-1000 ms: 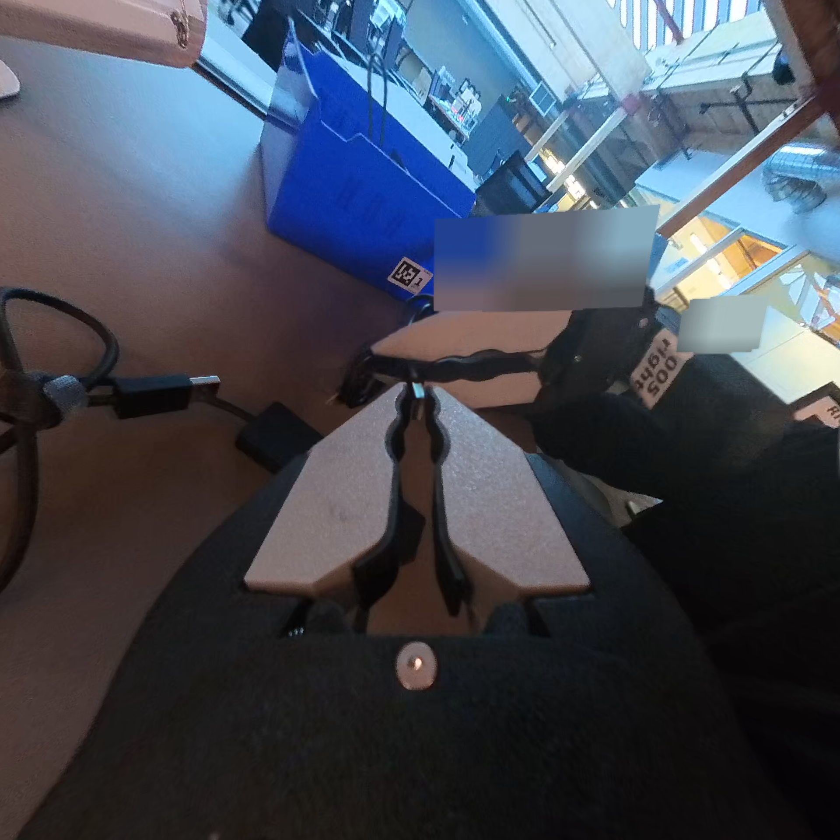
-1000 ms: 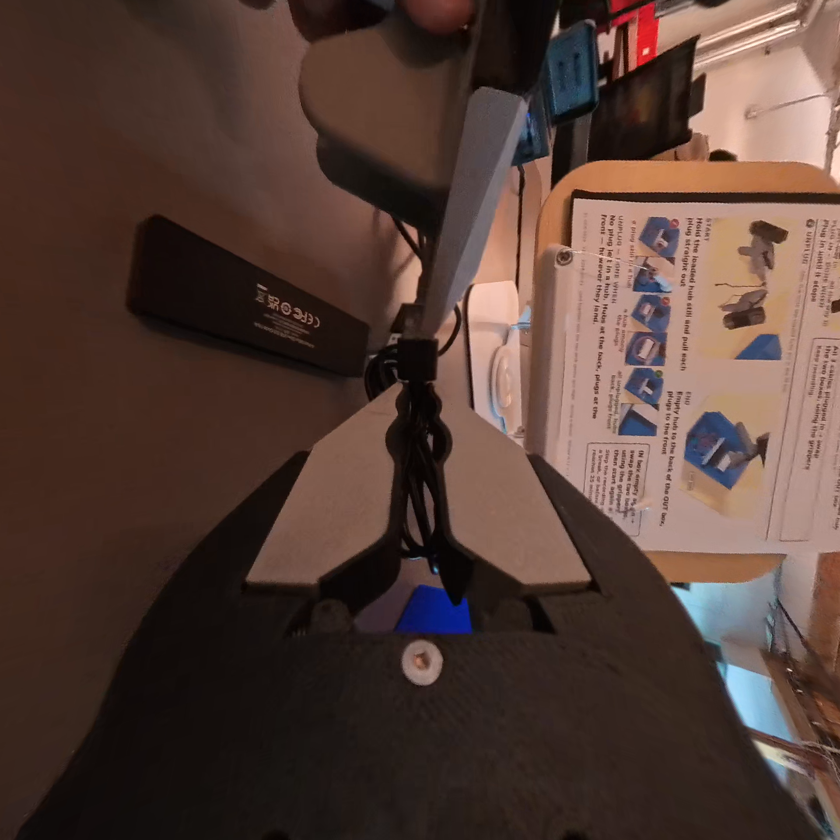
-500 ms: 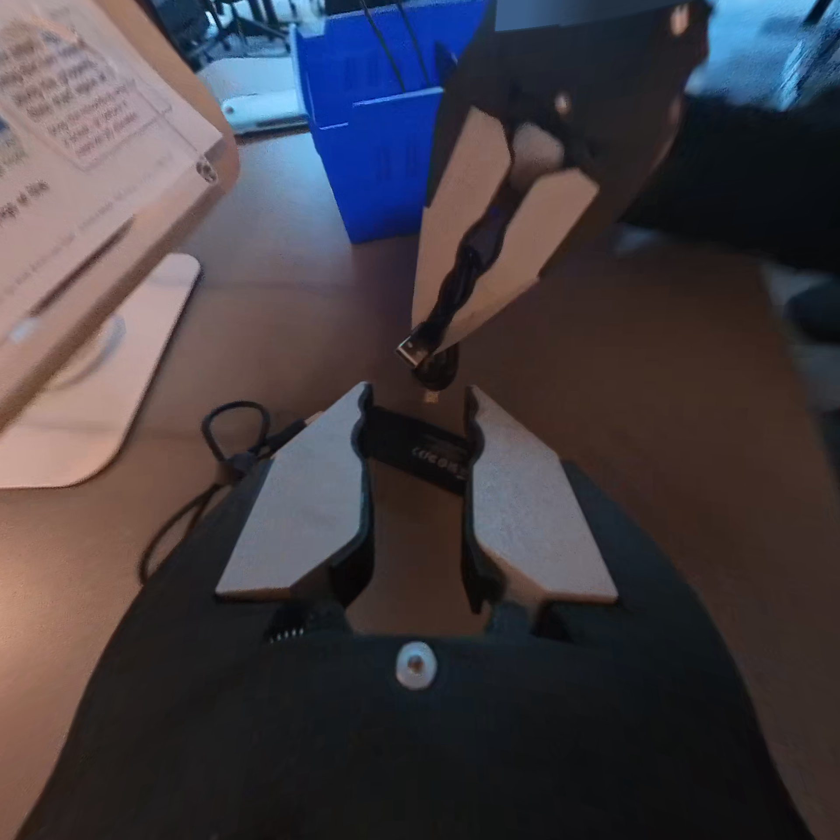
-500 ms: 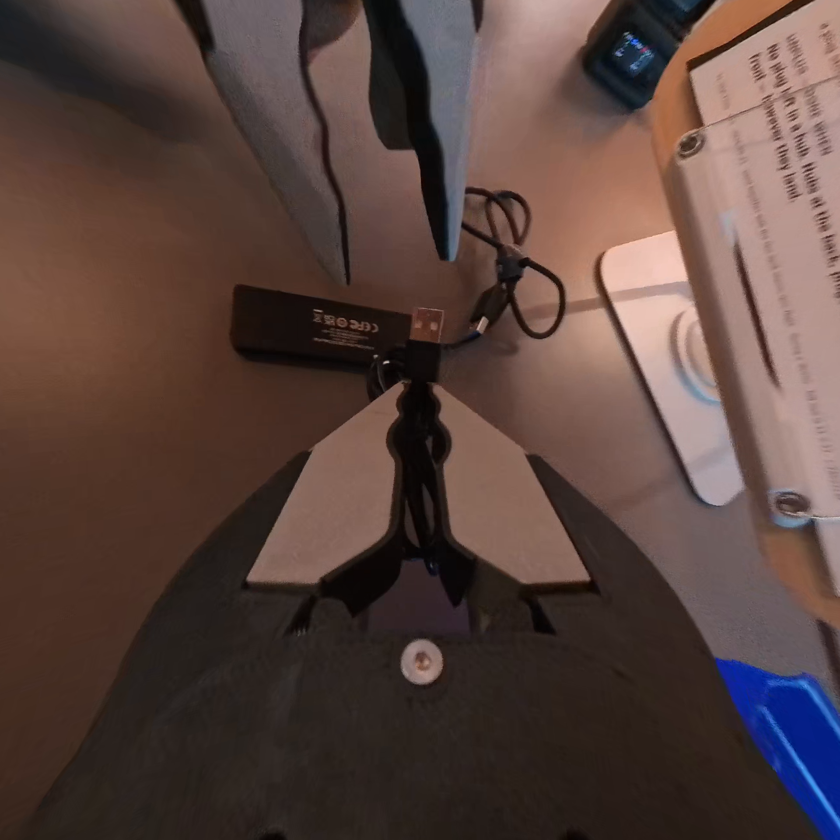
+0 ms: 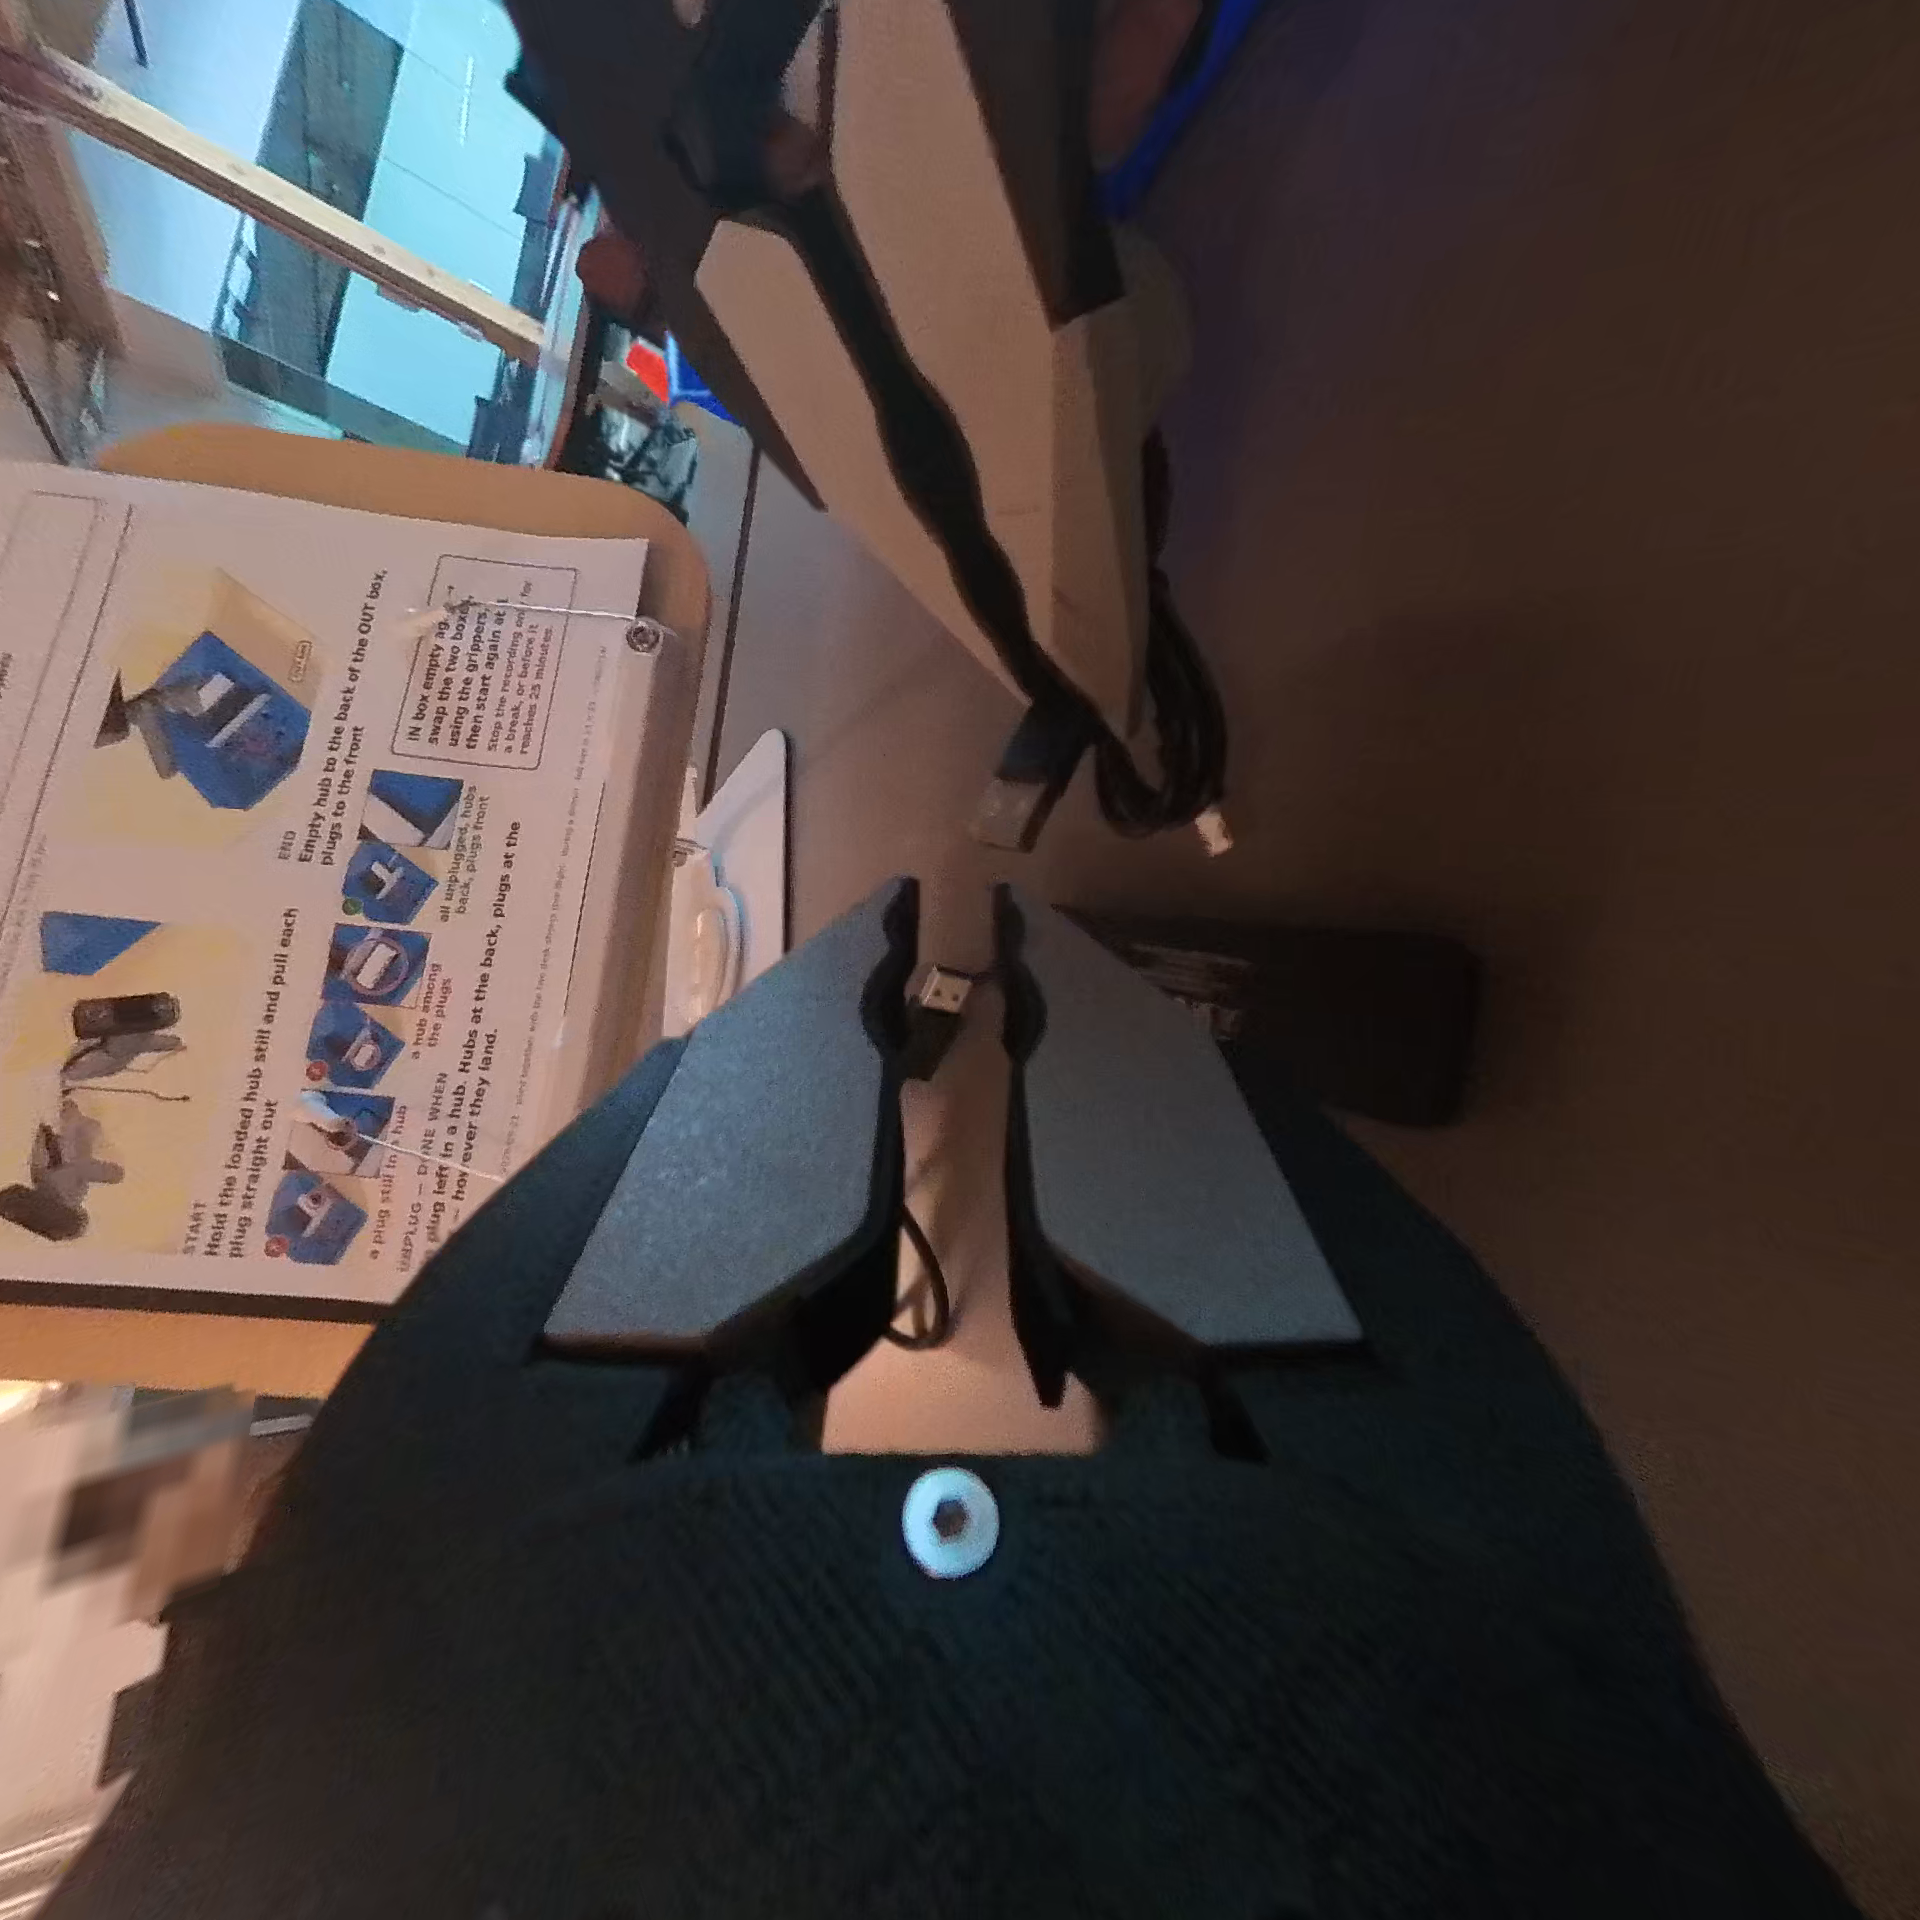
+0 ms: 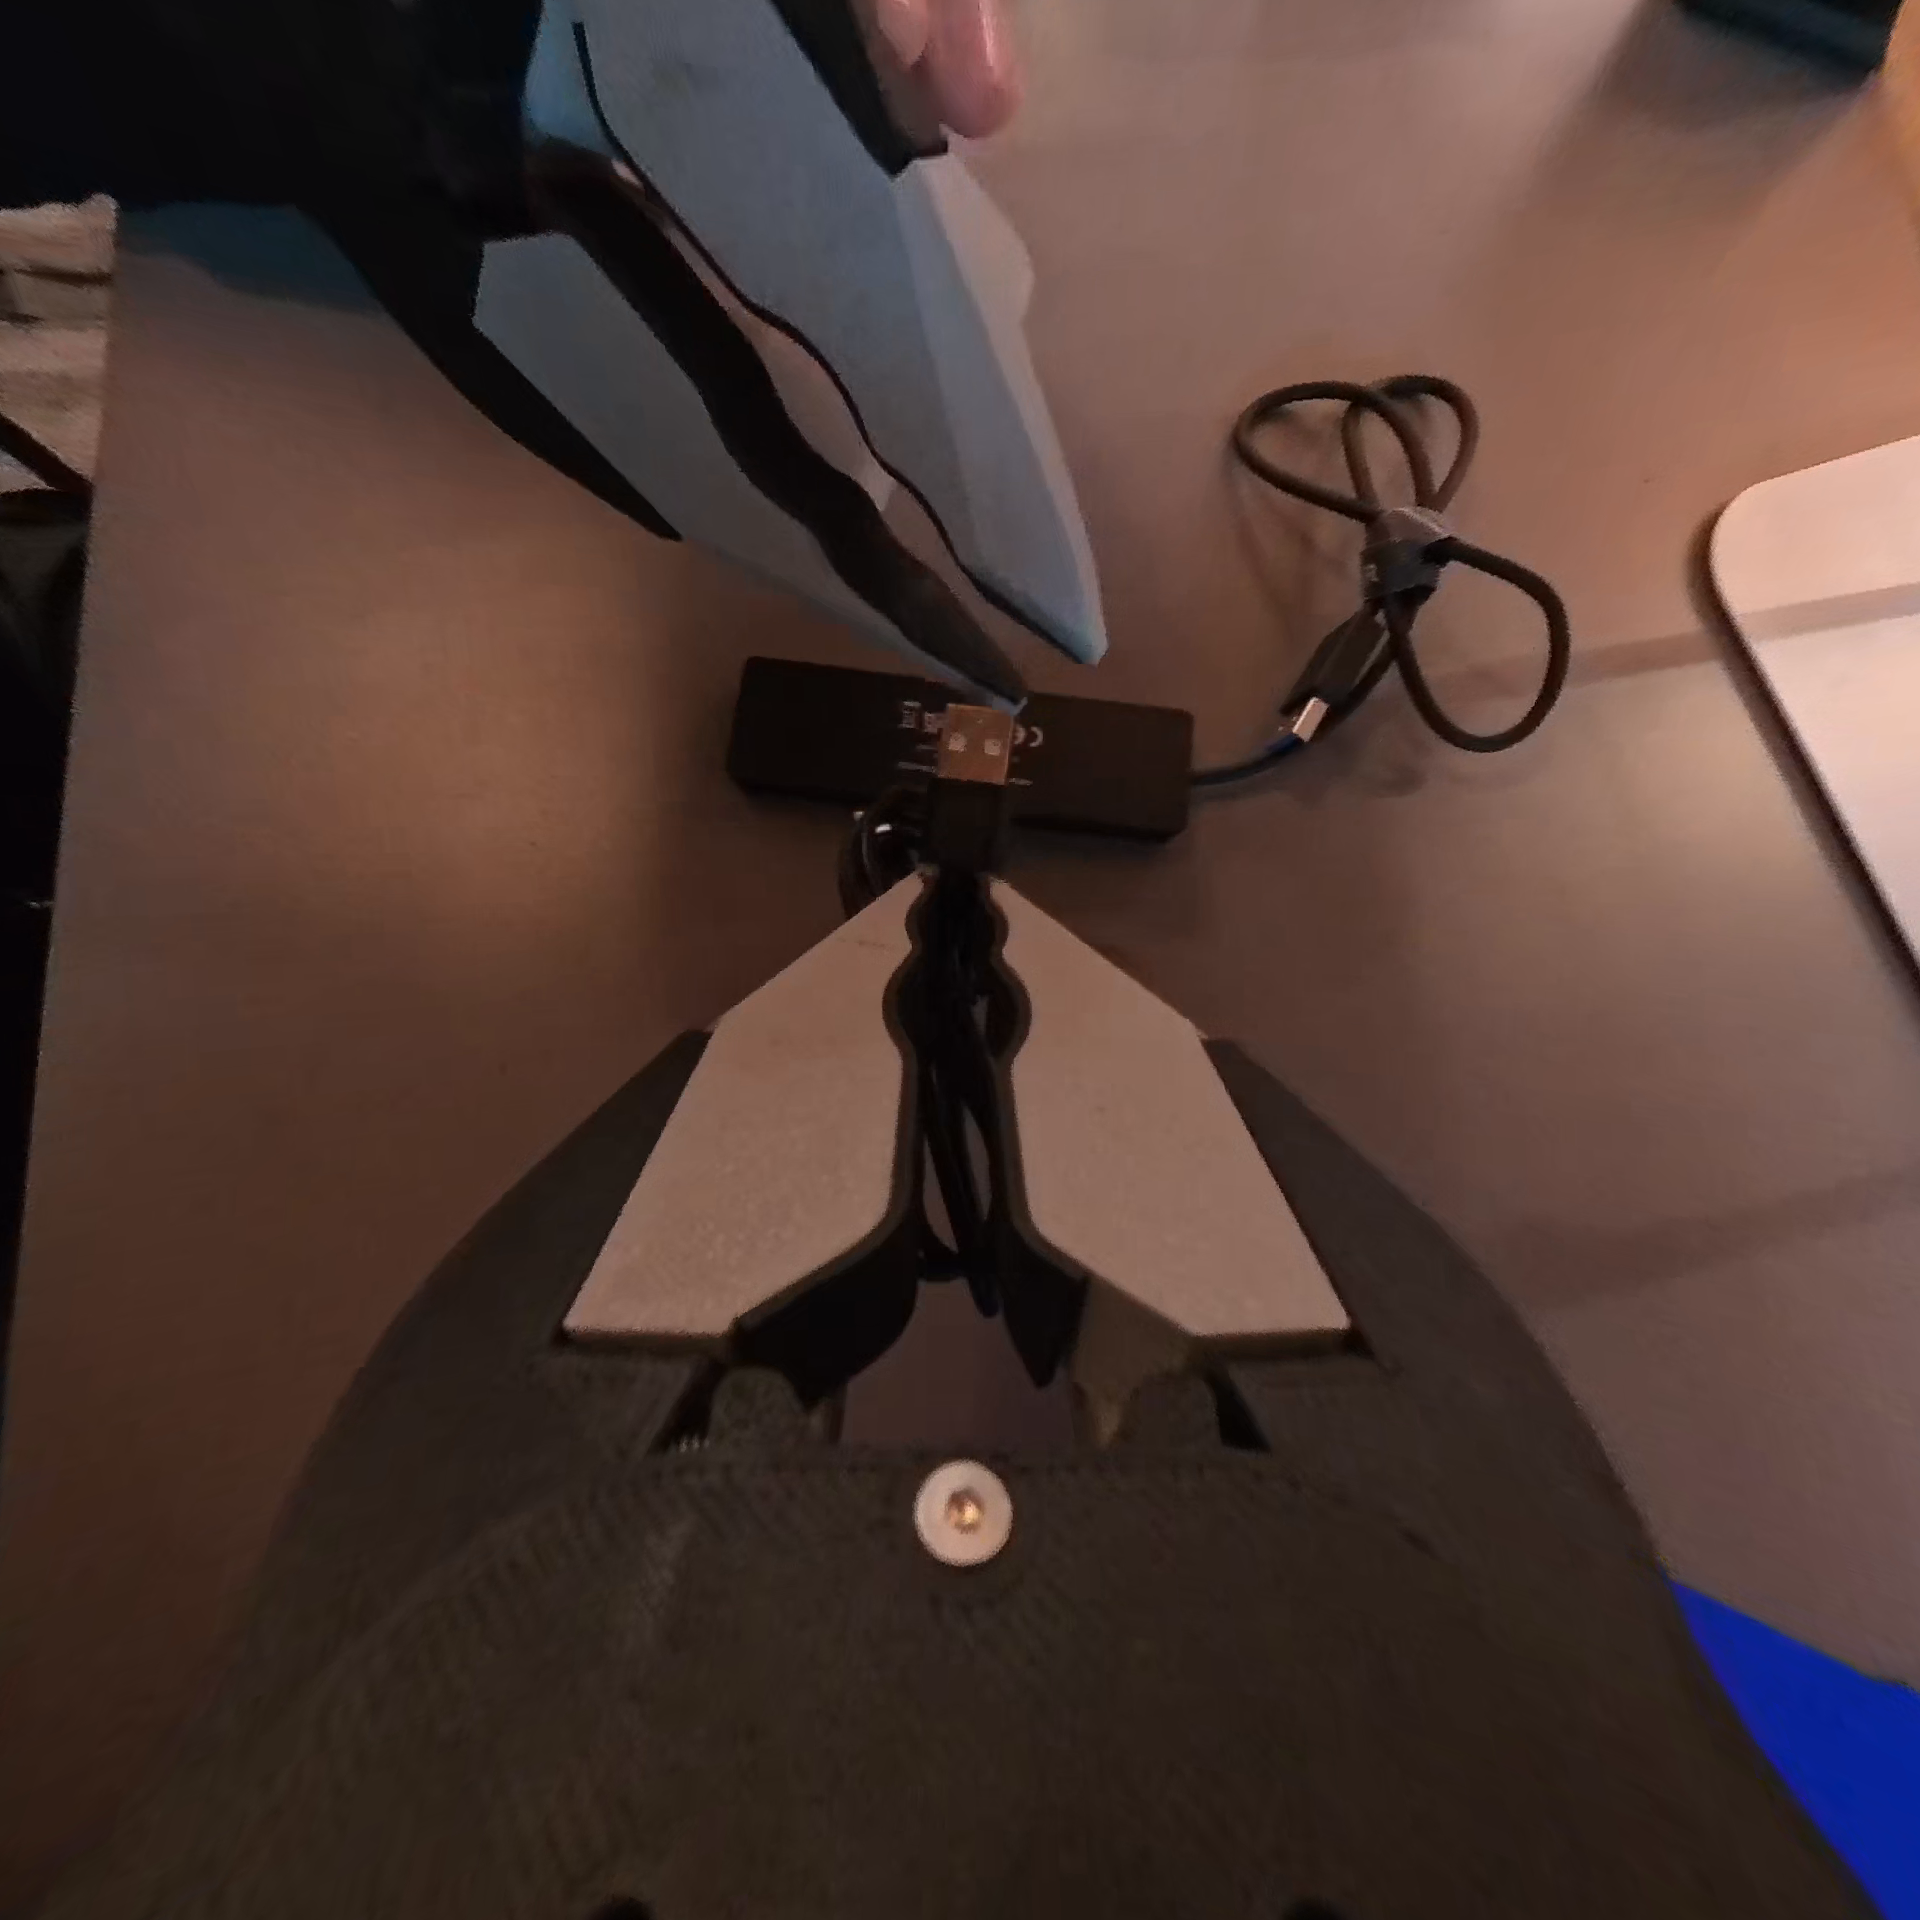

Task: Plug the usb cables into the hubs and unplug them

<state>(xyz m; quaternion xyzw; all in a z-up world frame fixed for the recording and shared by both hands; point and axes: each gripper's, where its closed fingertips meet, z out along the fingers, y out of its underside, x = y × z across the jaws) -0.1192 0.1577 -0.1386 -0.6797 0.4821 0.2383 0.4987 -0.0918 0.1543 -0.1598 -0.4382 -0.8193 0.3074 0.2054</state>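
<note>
My right gripper (image 6: 961, 883) is shut on a bundled black USB cable (image 6: 961, 1091). Its plug (image 6: 971, 748) sticks out past the tips, above the black hub (image 6: 1101, 748) lying on the table. My left gripper (image 5: 956, 894) is open and empty, its tips just above the table beside the hub (image 5: 1351, 1018). The hub's own lead plug (image 5: 940, 997) lies on the table below its jaws. In the right wrist view the left gripper (image 6: 1049, 675) comes in from the upper left, tips at the hub's far edge. The right gripper (image 5: 1081, 717) hangs above in the left wrist view.
The hub's tied lead (image 6: 1392, 551) lies coiled to its right, with its plug (image 6: 1314, 717) beside it. A white stand base (image 6: 1818, 644) sits at the right and holds a board with an instruction sheet (image 5: 312, 883). A blue bin (image 6: 1787, 1714) is near me. My left gripper's tips are some 5 cm from the black hub (image 6: 1101, 748).
My left gripper was shut at the held cable's plug, then opened and let go; it has since narrowed and dropped beside the hub. My right gripper kept the cable and swung over the hub.
</note>
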